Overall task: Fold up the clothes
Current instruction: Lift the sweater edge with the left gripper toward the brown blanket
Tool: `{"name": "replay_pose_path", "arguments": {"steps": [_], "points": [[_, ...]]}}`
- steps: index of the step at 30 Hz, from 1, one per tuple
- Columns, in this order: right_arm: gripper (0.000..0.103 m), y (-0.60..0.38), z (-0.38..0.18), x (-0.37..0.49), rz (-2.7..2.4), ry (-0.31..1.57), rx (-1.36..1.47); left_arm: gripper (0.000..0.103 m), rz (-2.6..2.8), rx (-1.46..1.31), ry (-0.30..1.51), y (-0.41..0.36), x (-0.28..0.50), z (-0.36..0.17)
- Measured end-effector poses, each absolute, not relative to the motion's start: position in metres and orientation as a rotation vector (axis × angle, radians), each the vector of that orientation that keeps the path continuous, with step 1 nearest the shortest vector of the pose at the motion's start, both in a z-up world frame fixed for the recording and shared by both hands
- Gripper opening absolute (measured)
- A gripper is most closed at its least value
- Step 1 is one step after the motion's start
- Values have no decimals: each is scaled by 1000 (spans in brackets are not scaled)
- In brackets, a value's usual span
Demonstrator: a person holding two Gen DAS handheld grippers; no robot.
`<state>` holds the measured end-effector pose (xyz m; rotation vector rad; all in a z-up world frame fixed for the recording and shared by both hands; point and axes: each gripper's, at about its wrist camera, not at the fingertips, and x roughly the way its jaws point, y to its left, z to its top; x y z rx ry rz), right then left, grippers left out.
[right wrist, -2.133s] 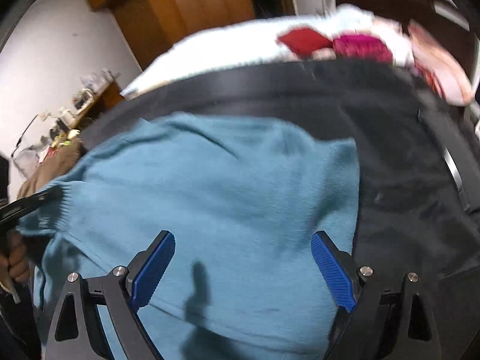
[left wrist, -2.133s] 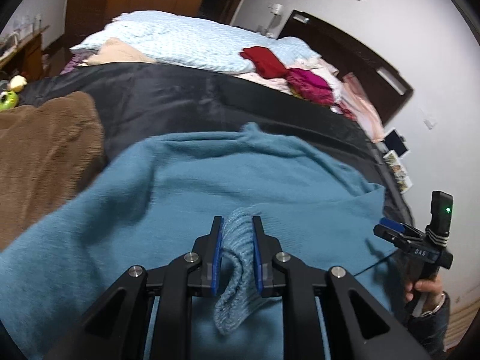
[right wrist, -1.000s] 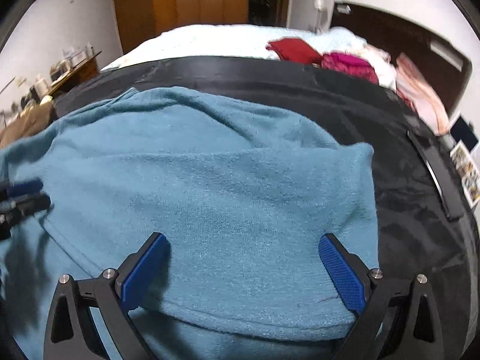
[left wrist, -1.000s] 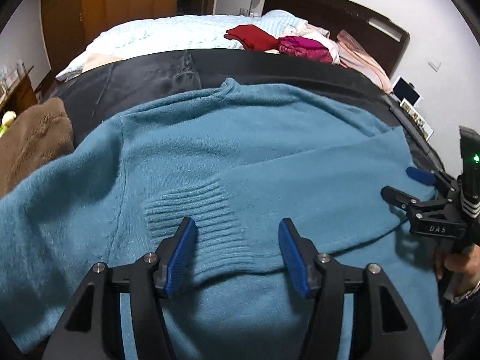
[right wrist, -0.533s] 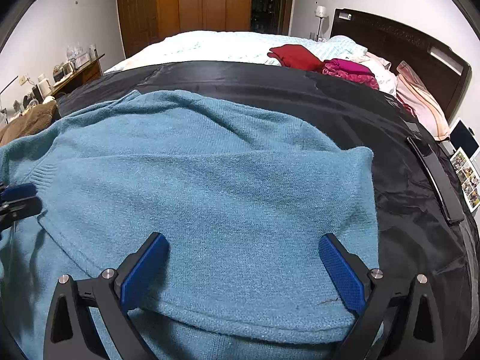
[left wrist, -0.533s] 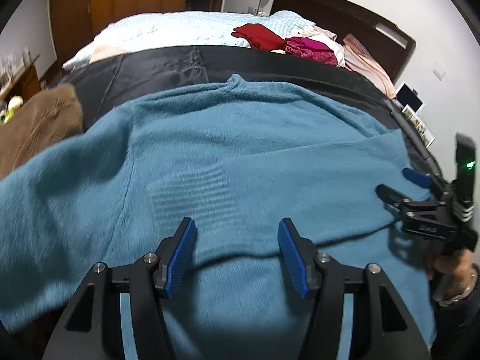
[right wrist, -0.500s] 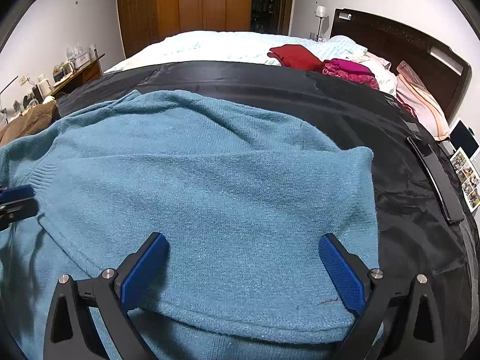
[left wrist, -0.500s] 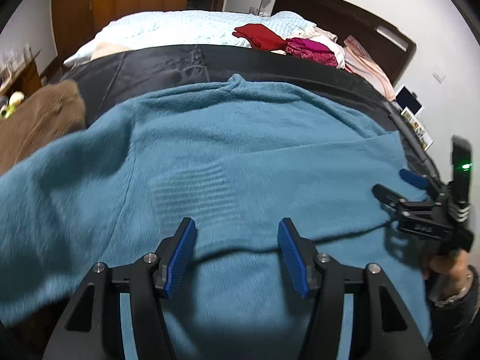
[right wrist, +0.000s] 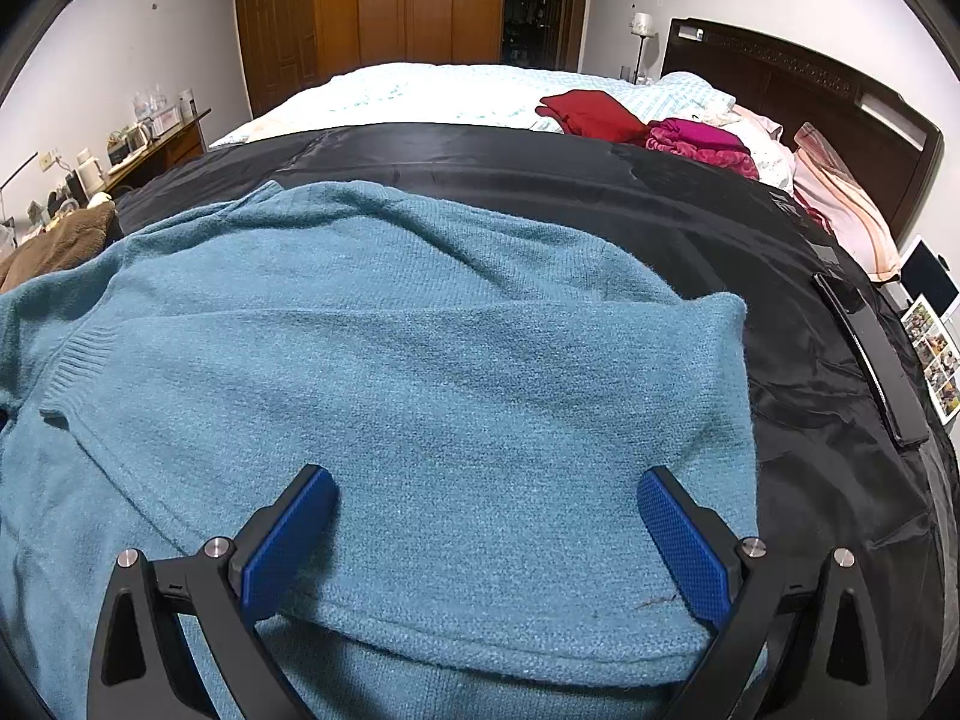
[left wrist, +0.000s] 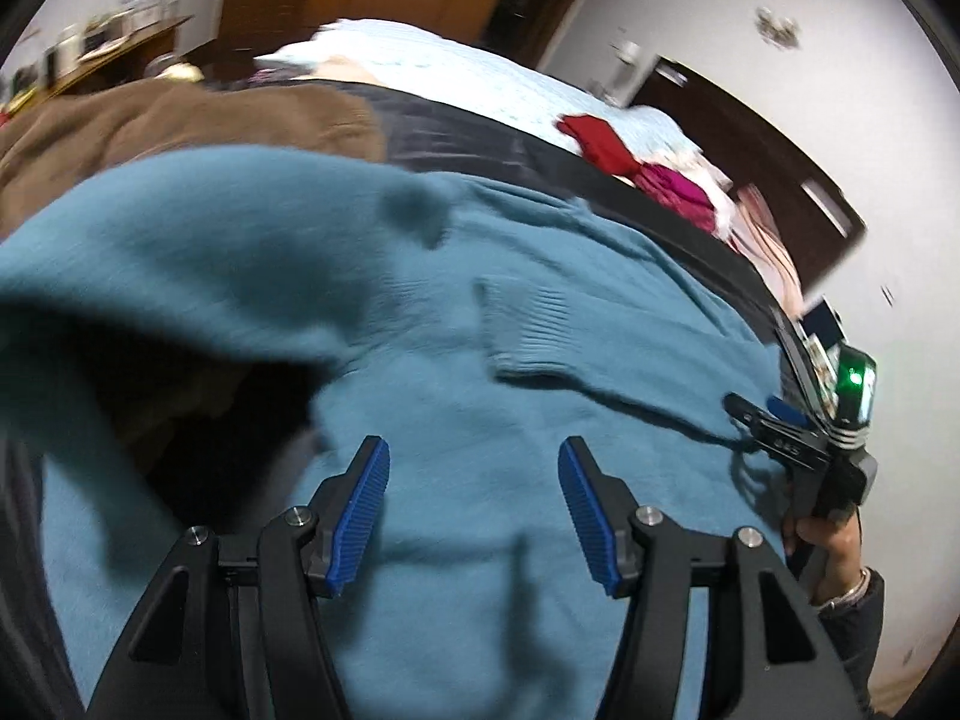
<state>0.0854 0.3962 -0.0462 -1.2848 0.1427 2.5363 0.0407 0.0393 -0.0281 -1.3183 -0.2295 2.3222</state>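
Since half a second ago: left gripper swung toward the left side of the bed; its view is now motion-blurred. Right gripper unchanged. Both grippers: jaws spread wide, holding nothing, hovering over the knit.

Teal sweater: spread on a black sheet across the near part of the bed. Right sleeve folded across the chest, ribbed cuff lying mid-body. Left sleeve not yet folded, bunched and lifted near a brown blanket.

Risks, as judged: a hasty, blurred reach may pinch two layers or snag the blanket, dragging the body and undoing the laid sleeve. Loose knit slides readily on slick sheeting.
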Motion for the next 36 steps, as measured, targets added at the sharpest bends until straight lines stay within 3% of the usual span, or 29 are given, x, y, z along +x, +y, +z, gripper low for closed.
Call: {"name": "replay_pose_path", "arguments": {"steps": [8,21,31,36], "points": [[103,397,-47,86,2537,142,-1284,71,2498,-1364,-150,5,48,-47],[103,396,-46,86,2538,142,-1283,72,2625,-1334,-53,-17,58,-52],[103,396,-46,86,2538,141,-1283,72,2636,-1345,-189,-40,52,-56],[103,396,-46,86,2538,140,-1282,72,2717,-1349,-163,-47,50,-56]]}}
